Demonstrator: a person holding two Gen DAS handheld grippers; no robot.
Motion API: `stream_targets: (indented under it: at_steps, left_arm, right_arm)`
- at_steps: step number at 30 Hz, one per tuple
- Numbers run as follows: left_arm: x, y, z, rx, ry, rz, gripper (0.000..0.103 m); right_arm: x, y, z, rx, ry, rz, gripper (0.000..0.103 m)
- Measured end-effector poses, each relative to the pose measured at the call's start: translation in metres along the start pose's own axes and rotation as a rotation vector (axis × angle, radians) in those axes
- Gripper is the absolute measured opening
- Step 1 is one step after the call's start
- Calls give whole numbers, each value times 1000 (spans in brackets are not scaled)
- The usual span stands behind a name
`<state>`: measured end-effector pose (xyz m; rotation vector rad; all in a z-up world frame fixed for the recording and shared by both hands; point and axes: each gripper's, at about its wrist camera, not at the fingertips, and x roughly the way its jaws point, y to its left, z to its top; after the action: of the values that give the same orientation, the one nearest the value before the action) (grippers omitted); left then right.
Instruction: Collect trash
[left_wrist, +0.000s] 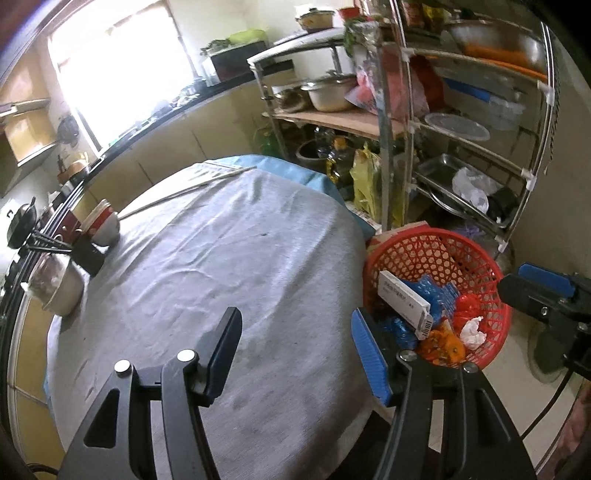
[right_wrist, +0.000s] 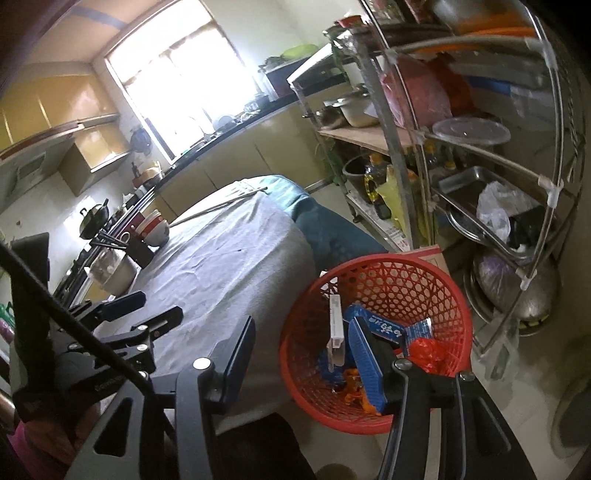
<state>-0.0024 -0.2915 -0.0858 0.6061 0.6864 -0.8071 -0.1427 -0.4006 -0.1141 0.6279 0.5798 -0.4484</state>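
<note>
A red mesh basket (left_wrist: 476, 254) stands on the floor at the table's right edge; it also shows in the right wrist view (right_wrist: 391, 280). It holds a white box (left_wrist: 404, 297), blue wrappers (right_wrist: 384, 326), red plastic (left_wrist: 467, 304), orange scraps and a crumpled white tissue (left_wrist: 472, 330). My left gripper (left_wrist: 295, 354) is open and empty above the grey tablecloth (left_wrist: 229, 251) near its front edge. My right gripper (right_wrist: 301, 356) is open and empty, over the basket's left rim and the table edge. It also shows at the right of the left wrist view (left_wrist: 546, 291).
Bowls (left_wrist: 101, 225), a black holder with chopsticks (left_wrist: 83, 253) and a pot (left_wrist: 59, 284) stand at the table's left edge. Chopsticks (left_wrist: 207, 182) lie at the far side. A metal rack (left_wrist: 461, 122) with pans and bags stands behind the basket.
</note>
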Motion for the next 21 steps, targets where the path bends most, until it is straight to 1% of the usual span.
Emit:
stream_targets:
  at_steps: [3,5,6,7,12,21]
  left_arm:
    - [-10,11,-5,-21,-17,13,63]
    - [-16,19,-9,-40,-25,20,70]
    - [-19,23,-12,-52,-32,24,77]
    - [-23,28,-14,-62,-42,31,78]
    - [-37,51,-27,-111,-60,77,78]
    - [-50,108,-53,-258,-31,153,78]
  right_arm:
    - [-3,10,-1,-24,-3,2,57]
    - [-4,18,-2,-40,-1,7,57]
    - [-4,22,-3,-49,1,10,57]
    - [-3,27,-4,-60,2,13,57]
    - [1,52,-8,-113,14,39,57]
    - [14,108,-17,-218,43,106,57]
